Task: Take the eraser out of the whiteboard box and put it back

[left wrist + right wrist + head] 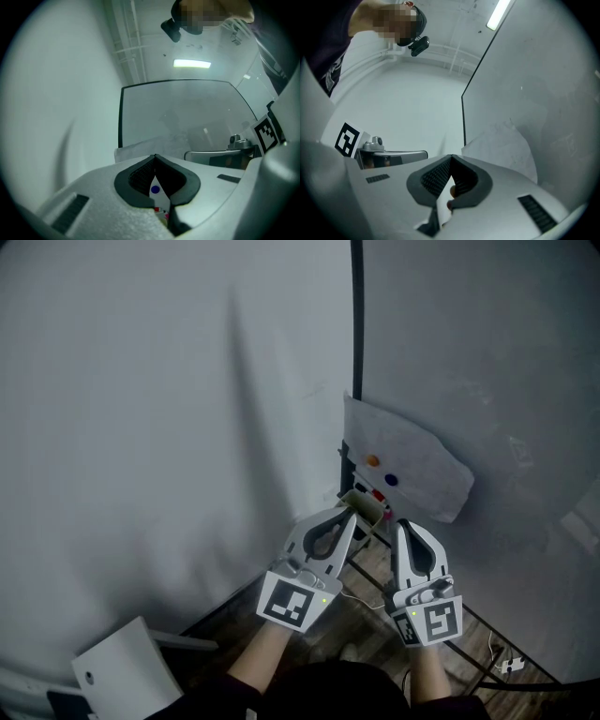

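Observation:
A small greenish open box (pixel 364 505) hangs at the whiteboard's lower left corner; I cannot make out an eraser in it. My left gripper (pixel 352 513) is shut, its tips right at the box's near side, with nothing visibly between them. In the left gripper view the left gripper (pixel 155 156) has its jaws meeting at the tip. My right gripper (pixel 403 524) is shut too, just right of the box and below a white paper sheet (pixel 417 465). The right gripper view shows the right gripper (pixel 451 157) with its tips touching, empty.
The sheet is pinned to the grey whiteboard (pixel 487 352) by an orange magnet (pixel 372 461) and a blue magnet (pixel 390 480). The board's black frame edge (pixel 357 315) meets a white wall (pixel 141 381). A white box-like object (pixel 122 667) stands on the wooden floor lower left.

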The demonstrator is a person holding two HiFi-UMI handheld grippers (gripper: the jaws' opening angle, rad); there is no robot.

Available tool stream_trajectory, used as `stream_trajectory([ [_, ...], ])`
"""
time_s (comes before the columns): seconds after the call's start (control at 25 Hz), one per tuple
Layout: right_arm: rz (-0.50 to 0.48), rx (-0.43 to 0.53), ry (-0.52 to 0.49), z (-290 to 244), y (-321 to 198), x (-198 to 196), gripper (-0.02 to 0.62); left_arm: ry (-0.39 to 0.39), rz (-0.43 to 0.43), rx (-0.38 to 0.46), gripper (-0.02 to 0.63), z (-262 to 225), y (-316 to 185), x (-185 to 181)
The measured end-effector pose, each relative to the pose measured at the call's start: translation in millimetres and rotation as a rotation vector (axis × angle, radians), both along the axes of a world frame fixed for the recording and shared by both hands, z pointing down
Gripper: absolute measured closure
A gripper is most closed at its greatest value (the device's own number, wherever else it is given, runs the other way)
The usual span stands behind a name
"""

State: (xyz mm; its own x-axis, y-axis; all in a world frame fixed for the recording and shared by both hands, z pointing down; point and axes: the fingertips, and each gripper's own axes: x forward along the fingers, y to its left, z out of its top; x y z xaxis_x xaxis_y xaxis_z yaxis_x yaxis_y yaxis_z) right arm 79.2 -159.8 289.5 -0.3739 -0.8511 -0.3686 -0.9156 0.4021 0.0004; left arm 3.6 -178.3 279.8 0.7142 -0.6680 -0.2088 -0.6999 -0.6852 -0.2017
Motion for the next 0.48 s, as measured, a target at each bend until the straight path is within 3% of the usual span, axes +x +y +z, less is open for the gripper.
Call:
stream_trajectory([
  [0.48,0.000,0.013,0.000,-4.3,-0.2,3.3,0.594,0.007,-0.001,0.009,0.601,-2.2,1.5,1.6],
])
